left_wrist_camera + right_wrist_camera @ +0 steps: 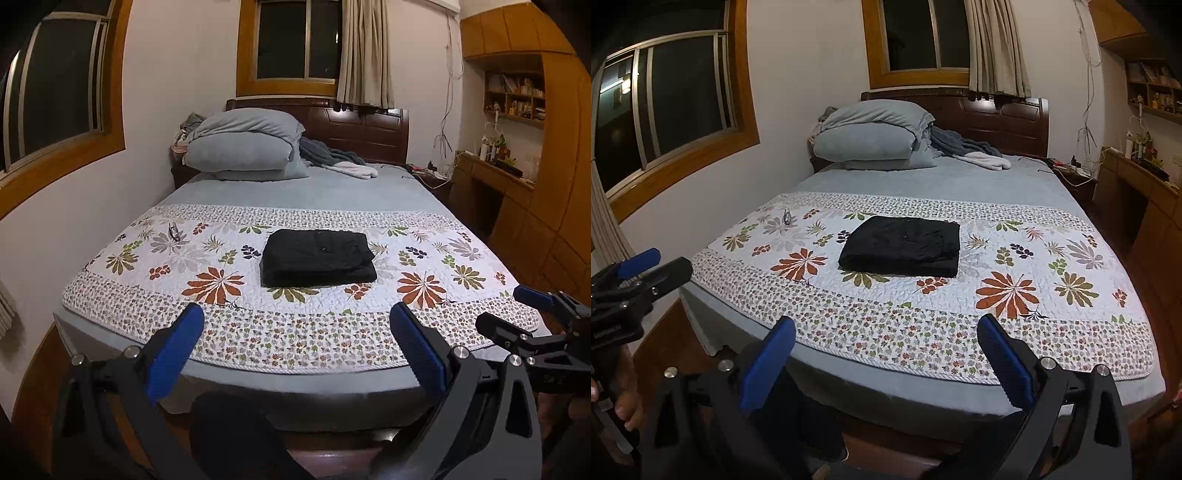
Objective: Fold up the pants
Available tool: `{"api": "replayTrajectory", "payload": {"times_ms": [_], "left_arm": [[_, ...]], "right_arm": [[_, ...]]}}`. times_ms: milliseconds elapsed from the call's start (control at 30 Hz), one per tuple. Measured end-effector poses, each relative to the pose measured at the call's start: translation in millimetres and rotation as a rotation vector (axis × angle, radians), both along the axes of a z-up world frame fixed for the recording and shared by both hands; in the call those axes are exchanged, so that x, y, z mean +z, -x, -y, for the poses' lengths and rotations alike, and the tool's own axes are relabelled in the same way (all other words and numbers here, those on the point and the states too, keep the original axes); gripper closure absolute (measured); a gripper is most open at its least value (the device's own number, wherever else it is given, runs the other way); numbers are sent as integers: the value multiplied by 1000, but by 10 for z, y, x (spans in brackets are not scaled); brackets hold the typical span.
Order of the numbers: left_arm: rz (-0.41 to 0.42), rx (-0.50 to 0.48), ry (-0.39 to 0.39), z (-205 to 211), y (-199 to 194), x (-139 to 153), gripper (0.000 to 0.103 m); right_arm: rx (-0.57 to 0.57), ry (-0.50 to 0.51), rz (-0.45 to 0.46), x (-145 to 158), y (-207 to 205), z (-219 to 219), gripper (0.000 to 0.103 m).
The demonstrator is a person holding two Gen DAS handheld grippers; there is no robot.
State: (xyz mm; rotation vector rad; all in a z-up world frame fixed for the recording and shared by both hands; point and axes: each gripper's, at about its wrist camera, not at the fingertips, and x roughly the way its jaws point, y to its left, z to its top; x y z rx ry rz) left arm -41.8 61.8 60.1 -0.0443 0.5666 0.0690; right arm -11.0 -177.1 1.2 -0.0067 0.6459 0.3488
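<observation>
Black pants (318,257) lie folded into a compact rectangle w/ a button showing on top, sitting flat on the floral quilt (424,288) approx mid-bed; same bundle in the right wrist view (903,246), a bit left of centre. Nothing touches them. Quilt covers the near half of the bed (295,192); a grey sheet shows beyond it and along the near edge. A small dark item, maybe glasses (174,232), rests on the quilt far left, well apart from the pants.

Left gripper (295,319) hangs near the foot of the bed, jaws spread wide, blue pads (173,354) w/ nothing between them. Right gripper (886,330) sits the same way, jaws wide, holding nothing; its pads (1006,363) frame the quilt's near border. Both are well short of the pants. Each gripper shows at the edge of the other's view: right one at the far right of the left view, left one at the left edge of the right view.

Far end: stacked grey pillows (240,147) on the left, rumpled blanket (332,157) beside them, dark wood headboard (369,129) behind. Window (295,40) w/ curtain (364,51) above. Wooden shelves (515,96) far right.
</observation>
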Motion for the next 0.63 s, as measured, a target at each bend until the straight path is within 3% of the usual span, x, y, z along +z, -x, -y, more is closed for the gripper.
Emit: {"api": "replayTrajectory", "payload": {"times_ms": [433, 633], "left_arm": [[9, 25, -27, 11, -13, -21, 3], [-2, 13, 0, -17, -16, -25, 3]], "right_arm": [[-8, -8, 2, -33, -4, 37, 4], [-7, -11, 3, -35, -5, 44, 4]]}}
